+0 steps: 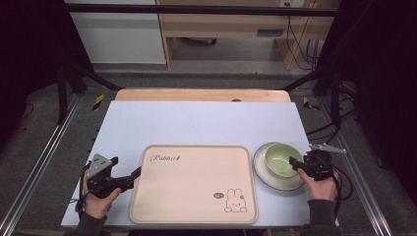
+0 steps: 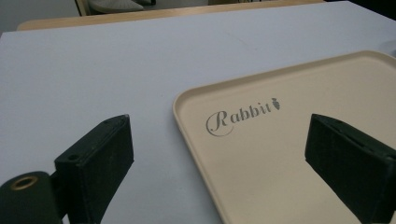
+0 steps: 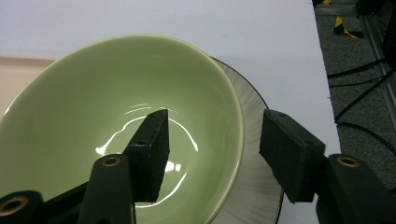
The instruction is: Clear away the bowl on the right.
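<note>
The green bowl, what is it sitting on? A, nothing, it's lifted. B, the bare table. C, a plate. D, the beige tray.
C: the green bowl rests on a plate beside the tray, and the right gripper view shows the plate's rim under the bowl.

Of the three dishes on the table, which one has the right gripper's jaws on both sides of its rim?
The green bowl, which sits on the grey plate. One jaw is inside it, the other outside. The beige tray lies beside it.
</note>
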Available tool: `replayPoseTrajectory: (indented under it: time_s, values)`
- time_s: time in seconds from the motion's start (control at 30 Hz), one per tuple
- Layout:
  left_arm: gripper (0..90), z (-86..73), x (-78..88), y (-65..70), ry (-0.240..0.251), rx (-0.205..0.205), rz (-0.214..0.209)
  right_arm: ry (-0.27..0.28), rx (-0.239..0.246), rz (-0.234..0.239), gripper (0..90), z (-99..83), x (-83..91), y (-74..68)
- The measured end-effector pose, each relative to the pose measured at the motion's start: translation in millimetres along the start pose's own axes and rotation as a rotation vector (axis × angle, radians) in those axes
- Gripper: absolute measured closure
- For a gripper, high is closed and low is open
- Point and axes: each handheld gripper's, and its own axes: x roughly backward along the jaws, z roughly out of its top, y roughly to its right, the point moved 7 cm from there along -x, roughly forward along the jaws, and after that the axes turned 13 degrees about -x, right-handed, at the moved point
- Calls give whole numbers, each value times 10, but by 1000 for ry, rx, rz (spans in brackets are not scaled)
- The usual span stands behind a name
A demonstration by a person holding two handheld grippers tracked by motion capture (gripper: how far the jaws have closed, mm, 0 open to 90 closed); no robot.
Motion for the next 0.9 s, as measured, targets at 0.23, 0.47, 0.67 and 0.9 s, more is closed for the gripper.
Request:
replayPoseTrajectory:
  time_s: [0.23, 0.47, 0.67, 0.9]
  values:
    - [77, -8, -10, 6, -2, -2, -2, -26, -14, -11, 474, -15, -25, 18]
    - [77, -14, -20, 15, -7, -5, -7, -60, -15, -24, 515, -34, -61, 31]
    - [77, -8, -17, 22, -4, -6, -8, -86, -26, -30, 568, -47, -75, 34]
    - [78, -4, -17, 28, -2, -7, -9, -108, -24, -32, 612, -58, -104, 38]
